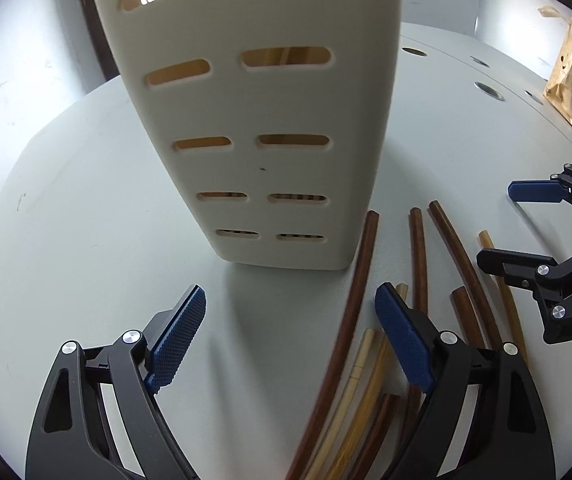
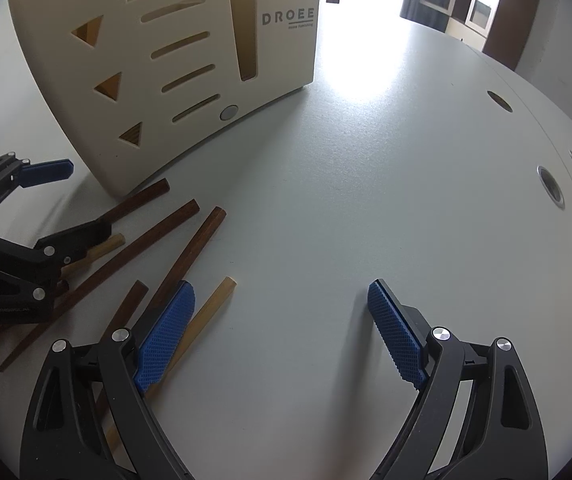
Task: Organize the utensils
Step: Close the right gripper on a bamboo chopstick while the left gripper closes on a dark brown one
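My left gripper (image 1: 290, 336) had its fingers (image 1: 178, 336) spread wide with nothing between them but bare tabletop (image 1: 86, 220). Its right-hand finger sat over the near ends of the loose chopsticks (image 1: 356, 300), though I could not tell whether it touched them. My right gripper (image 2: 282, 332) was likewise spread wide and empty; its left finger (image 2: 164, 340) lay over a pale chopstick (image 2: 210, 312) and just beside a dark chopstick (image 2: 190, 256), contact uncertain.

The chopsticks lay scattered on the tabletop between the two grippers, a mix of dark brown and pale bamboo sticks, fanned out with their far ends pointing toward the holder. The farthest dark stick reached right up beside the holder's near corner.

The cream utensil holder (image 1: 270, 128) stood upright on the tabletop directly ahead of my left gripper, its slotted wall facing me. Through the slots I could see pale sticks already inside. From the right wrist view the holder (image 2: 158, 80) showed several compartments, triangular cut-outs, and the lettering DROEE on one panel.

Farther right in the left wrist view, a brown paper bag (image 1: 570, 68) sat at the tabletop's edge, well apart from the chopsticks, and round holes (image 2: 550, 186) ran along the tabletop's far side.
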Motion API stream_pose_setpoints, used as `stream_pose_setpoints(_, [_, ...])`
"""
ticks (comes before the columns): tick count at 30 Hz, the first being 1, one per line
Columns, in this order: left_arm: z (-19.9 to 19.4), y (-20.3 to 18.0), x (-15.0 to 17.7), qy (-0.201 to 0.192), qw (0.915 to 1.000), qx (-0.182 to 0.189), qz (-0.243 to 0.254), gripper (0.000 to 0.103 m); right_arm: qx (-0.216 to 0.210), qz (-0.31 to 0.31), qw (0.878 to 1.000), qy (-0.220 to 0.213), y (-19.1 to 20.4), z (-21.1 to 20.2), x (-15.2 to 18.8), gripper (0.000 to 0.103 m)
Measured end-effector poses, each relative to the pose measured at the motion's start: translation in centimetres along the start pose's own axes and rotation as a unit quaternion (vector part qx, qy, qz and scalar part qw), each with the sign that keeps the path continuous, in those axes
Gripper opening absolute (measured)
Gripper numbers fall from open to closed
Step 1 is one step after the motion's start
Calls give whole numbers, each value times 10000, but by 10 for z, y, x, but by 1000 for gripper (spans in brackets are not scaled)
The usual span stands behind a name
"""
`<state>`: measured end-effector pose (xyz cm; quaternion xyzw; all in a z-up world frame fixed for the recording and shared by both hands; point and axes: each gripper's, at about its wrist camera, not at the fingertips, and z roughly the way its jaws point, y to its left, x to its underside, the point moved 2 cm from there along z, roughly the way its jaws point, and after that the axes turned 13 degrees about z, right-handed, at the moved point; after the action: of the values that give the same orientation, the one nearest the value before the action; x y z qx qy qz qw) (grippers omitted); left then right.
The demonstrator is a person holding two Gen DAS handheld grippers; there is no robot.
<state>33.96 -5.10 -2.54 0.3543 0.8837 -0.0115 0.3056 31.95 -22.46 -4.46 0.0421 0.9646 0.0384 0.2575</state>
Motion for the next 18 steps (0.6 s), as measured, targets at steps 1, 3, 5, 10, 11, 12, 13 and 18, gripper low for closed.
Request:
stream_pose_setpoints(1, [0,-3,-1,12,10000,4,48,84,-5,-16,10000,3,0,0,0,89])
stream_pose_setpoints(3, [-2,-7,-1,10,9999,81,103,74,2,-73,10000,30,2,-1,2,89])
stream_pose_setpoints(5, [-4,-10,-2,27,9997,186,146,64,114,-283,9995,25,5,-5,5,89])
stream_pose_setpoints(10, [-4,-25,-5,15,9987,433,281,38,54,-524,9986,51,11,-8,10,89])
stream_pose_setpoints(11, [-5,-26,-4,-3,9985,465,300,32,-102,-436,9989,132,9,-5,9,88])
stream_pose_setpoints(12, [-5,-28,-5,-16,9984,452,334,25,-186,-407,9989,159,7,-4,8,88])
stream_pose_setpoints(13, [-4,-30,-5,-35,9983,448,367,19,-196,-473,9986,163,8,-4,8,88])
stream_pose_setpoints(18, [-6,-35,-3,-66,9979,316,553,8,-431,-754,9961,140,21,-11,13,52])
